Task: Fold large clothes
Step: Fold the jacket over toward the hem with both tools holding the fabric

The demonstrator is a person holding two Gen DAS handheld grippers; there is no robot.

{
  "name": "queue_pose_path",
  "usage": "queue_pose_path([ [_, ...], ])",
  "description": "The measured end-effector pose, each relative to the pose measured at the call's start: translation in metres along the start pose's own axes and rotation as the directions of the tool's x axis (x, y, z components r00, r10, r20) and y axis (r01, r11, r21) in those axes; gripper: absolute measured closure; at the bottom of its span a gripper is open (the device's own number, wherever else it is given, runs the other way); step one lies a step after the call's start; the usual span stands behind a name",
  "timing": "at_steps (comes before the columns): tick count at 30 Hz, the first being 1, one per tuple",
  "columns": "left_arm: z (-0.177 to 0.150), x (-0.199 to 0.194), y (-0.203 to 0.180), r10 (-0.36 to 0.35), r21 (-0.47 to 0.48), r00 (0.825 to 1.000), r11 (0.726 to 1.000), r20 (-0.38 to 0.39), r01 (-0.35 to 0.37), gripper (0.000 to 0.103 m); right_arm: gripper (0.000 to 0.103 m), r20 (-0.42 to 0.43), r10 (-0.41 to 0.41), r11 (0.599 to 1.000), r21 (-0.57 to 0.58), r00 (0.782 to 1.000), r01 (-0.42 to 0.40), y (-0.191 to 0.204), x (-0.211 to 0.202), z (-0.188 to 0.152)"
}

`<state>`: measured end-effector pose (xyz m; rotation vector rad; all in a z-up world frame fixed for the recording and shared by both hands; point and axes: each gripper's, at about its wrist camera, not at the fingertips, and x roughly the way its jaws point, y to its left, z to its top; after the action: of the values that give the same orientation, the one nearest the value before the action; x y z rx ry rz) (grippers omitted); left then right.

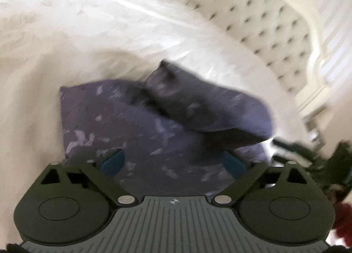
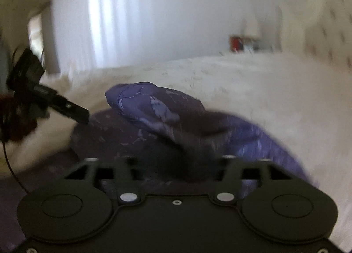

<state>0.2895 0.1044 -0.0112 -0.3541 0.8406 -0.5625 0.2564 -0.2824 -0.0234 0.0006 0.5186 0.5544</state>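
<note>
Soft, bright daylight in both views; in the right wrist view it comes from the white curtained window, which is blown out. Heavy motion blur: the purple patterned fabric garment and cream tufted headboard are smeared, the right view worse. Fisheye bends the edges, corners vignette black, dark shadow under the raised fold.

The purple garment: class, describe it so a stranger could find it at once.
Start at the white bed beside the tufted headboard. On its cover lies the purple garment, one flap folded over itself. It is the only dark, pale-speckled cloth on the white bedding.
</note>
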Motion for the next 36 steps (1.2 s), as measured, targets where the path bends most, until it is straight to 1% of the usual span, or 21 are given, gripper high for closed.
queue_pose_path([
  [3,0.016,-0.005,-0.010,-0.073,-0.034,0.996,0.997,0.046,0.074,0.000,0.029,-0.018,0.039,0.989,0.143,0.999,-0.037,-0.016,-0.016,-0.005],
  [6,0.032,-0.002,-0.016,-0.141,-0.103,0.985,0.983,0.105,0.151,0.000,0.023,-0.034,0.078,0.959,0.276,0.996,-0.066,-0.028,-0.022,-0.011],
  [8,0.038,0.007,-0.019,-0.166,-0.147,0.979,0.972,0.120,0.183,0.000,0.023,-0.017,0.106,0.927,0.362,0.994,-0.093,-0.034,-0.020,-0.014],
  [10,0.044,0.021,-0.023,-0.169,-0.183,0.978,0.965,0.125,0.190,0.000,0.023,-0.006,0.123,0.901,0.420,0.992,-0.108,-0.038,-0.018,-0.015],
  [11,0.043,0.027,-0.024,-0.169,-0.201,0.979,0.961,0.111,0.189,0.000,0.023,-0.004,0.131,0.890,0.442,0.991,-0.116,-0.040,-0.014,-0.016],
  [13,0.042,0.045,-0.020,-0.145,-0.236,0.989,0.960,0.030,0.147,0.000,0.023,0.004,0.159,0.854,0.500,0.987,-0.140,-0.044,-0.008,-0.018],
  [15,0.039,0.066,-0.019,-0.125,-0.266,0.991,0.958,-0.053,0.107,0.003,0.021,0.020,0.192,0.798,0.579,0.981,-0.168,-0.049,-0.003,-0.022],
  [16,0.037,0.074,-0.017,-0.127,-0.291,0.988,0.952,-0.082,0.098,0.008,0.021,0.034,0.215,0.755,0.628,0.976,-0.188,-0.054,0.001,-0.024],
  [17,0.033,0.081,-0.015,-0.156,-0.319,0.982,0.940,-0.103,0.116,0.039,0.020,0.044,0.227,0.720,0.665,0.973,-0.198,-0.055,0.007,-0.026],
  [18,0.029,0.084,-0.011,-0.183,-0.349,0.976,0.928,-0.117,0.132,0.064,0.019,0.058,0.240,0.679,0.703,0.969,-0.210,-0.059,0.011,-0.028],
  [19,0.024,0.088,-0.010,-0.185,-0.369,0.976,0.920,-0.117,0.130,0.069,0.018,0.071,0.254,0.636,0.739,0.965,-0.221,-0.064,0.016,-0.030],
  [21,0.019,0.088,-0.014,-0.164,-0.342,0.982,0.932,-0.093,0.123,0.086,0.018,0.074,0.259,0.568,0.795,0.963,-0.214,-0.071,0.030,-0.033],
  [23,0.018,0.087,-0.020,-0.155,-0.301,0.984,0.946,-0.085,0.123,0.088,0.018,0.060,0.248,0.535,0.823,0.967,-0.189,-0.077,0.042,-0.034],
  [27,0.022,0.083,-0.026,-0.173,-0.275,0.983,0.949,-0.058,0.151,0.088,0.018,0.041,0.194,0.488,0.863,0.980,-0.133,-0.093,0.065,-0.025],
  [28,0.024,0.078,-0.027,-0.173,-0.262,0.984,0.953,-0.046,0.155,0.088,0.019,0.040,0.165,0.497,0.860,0.985,-0.118,-0.097,0.067,-0.018],
  [29,0.024,0.073,-0.031,-0.172,-0.240,0.985,0.957,-0.028,0.161,0.088,0.024,0.044,0.131,0.530,0.841,0.990,-0.107,-0.098,0.067,-0.007],
  [30,0.022,0.069,-0.036,-0.171,-0.207,0.985,0.964,-0.005,0.167,0.088,0.026,0.061,0.094,0.593,0.798,0.994,-0.105,-0.097,0.064,0.005],
  [32,0.016,0.063,-0.048,-0.156,-0.120,0.987,0.980,0.034,0.159,0.088,0.026,0.110,0.022,0.769,0.633,0.994,-0.087,-0.084,0.052,0.033],
  [33,0.010,0.062,-0.054,-0.130,-0.067,0.991,0.989,0.044,0.133,0.088,0.026,0.120,-0.003,0.816,0.574,0.993,-0.067,-0.078,0.048,0.038],
  [34,0.002,0.063,-0.056,-0.106,-0.029,0.994,0.994,0.040,0.107,0.088,0.025,0.105,-0.014,0.840,0.541,0.994,-0.045,-0.072,0.046,0.040],
  [36,-0.010,0.076,-0.057,-0.070,0.012,0.998,0.997,0.004,0.070,0.088,0.023,0.016,-0.015,0.824,0.566,1.000,0.003,-0.071,0.052,0.030],
])
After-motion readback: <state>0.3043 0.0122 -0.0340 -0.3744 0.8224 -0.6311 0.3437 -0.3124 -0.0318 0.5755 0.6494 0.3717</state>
